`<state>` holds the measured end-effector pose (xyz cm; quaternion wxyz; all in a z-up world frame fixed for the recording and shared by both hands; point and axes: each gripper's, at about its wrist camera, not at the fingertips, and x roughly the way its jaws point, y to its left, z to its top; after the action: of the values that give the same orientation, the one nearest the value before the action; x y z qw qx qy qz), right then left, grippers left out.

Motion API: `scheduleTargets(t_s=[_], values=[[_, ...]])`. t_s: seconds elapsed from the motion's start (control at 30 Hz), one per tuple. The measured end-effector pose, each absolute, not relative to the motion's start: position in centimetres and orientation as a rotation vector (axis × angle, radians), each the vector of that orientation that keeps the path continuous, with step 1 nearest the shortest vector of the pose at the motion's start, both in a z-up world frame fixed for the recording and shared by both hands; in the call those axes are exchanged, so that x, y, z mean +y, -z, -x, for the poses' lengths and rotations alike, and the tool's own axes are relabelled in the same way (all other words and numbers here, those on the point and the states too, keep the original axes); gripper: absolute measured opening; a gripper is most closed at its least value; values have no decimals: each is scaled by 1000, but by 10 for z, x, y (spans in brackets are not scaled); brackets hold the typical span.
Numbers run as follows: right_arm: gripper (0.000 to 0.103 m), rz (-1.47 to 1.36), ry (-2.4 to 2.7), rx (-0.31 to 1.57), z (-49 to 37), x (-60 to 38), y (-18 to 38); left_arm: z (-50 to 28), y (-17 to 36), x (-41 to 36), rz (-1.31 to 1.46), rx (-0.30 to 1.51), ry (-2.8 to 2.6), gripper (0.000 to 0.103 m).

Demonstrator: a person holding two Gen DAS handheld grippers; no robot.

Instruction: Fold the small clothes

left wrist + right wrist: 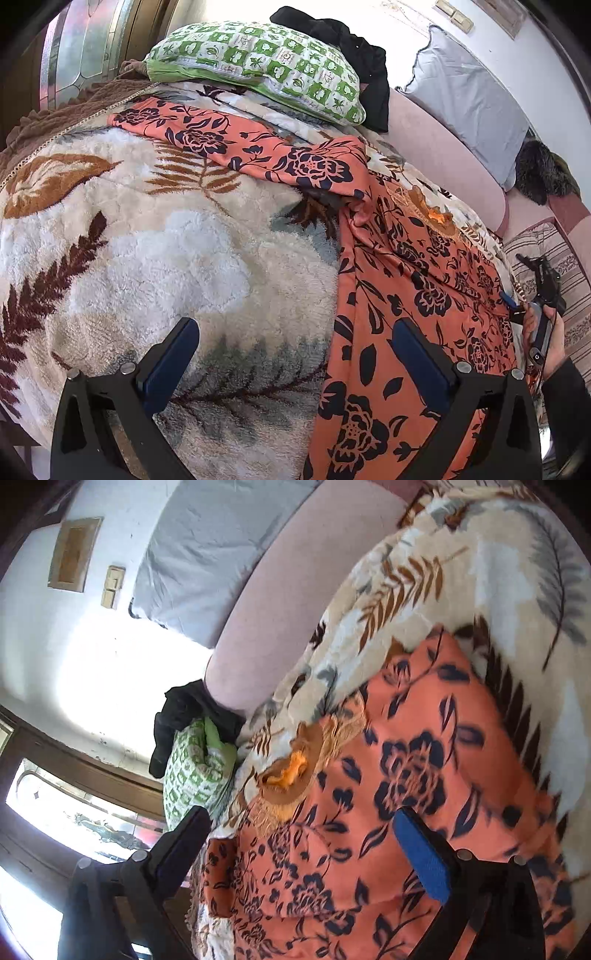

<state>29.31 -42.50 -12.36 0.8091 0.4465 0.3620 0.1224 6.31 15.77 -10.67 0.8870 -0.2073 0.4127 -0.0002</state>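
Across the blanket [147, 240] we see the orange garment [406, 295] lying lengthwise toward the pillow [258, 62]; left tool [295, 354] and right tool [299, 845] both released, empty.

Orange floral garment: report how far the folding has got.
Done: one sleeve of the orange floral garment is spread sideways across the leaf-print blanket, though no clean fold shows. In hand: nothing; the left gripper and right gripper both have open jaws above the cloth. Left: all the folds, then setting it aside.
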Motion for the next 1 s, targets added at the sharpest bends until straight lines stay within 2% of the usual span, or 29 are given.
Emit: scheduleTargets(t_s=[0.03,0.07,0.2,0.27,0.3,0.37,0.4,0.57,0.67,0.87,1.0], values=[[101,-974,-166,848,-301,-440,144,-64,107,158,428,858,-3,103],[97,-1056,-147,870,-303,-452,161,-64,108,159,432,861,-6,103],[98,-965,-253,731,-283,-442,104,-66,108,170,503,843,-17,103],[103,-911,-367,698,-271,-427,90,-67,110,177,562,840,-22,103],[103,-854,-356,732,-268,-421,95,-67,112,181,600,840,-28,103],[101,-760,-228,949,-273,-419,137,-67,120,191,694,859,-29,103],[99,-785,-229,926,-267,-421,146,-67,127,197,742,874,-23,103],[99,-672,-282,773,-227,-393,96,-62,137,217,915,828,31,103],[100,-557,-358,725,-193,-364,73,-65,125,219,915,852,35,103],[100,-446,-345,782,-155,-343,101,-105,72,279,911,649,-1,103],[100,-439,-310,827,-154,-343,126,-166,79,335,1055,628,-77,103]])
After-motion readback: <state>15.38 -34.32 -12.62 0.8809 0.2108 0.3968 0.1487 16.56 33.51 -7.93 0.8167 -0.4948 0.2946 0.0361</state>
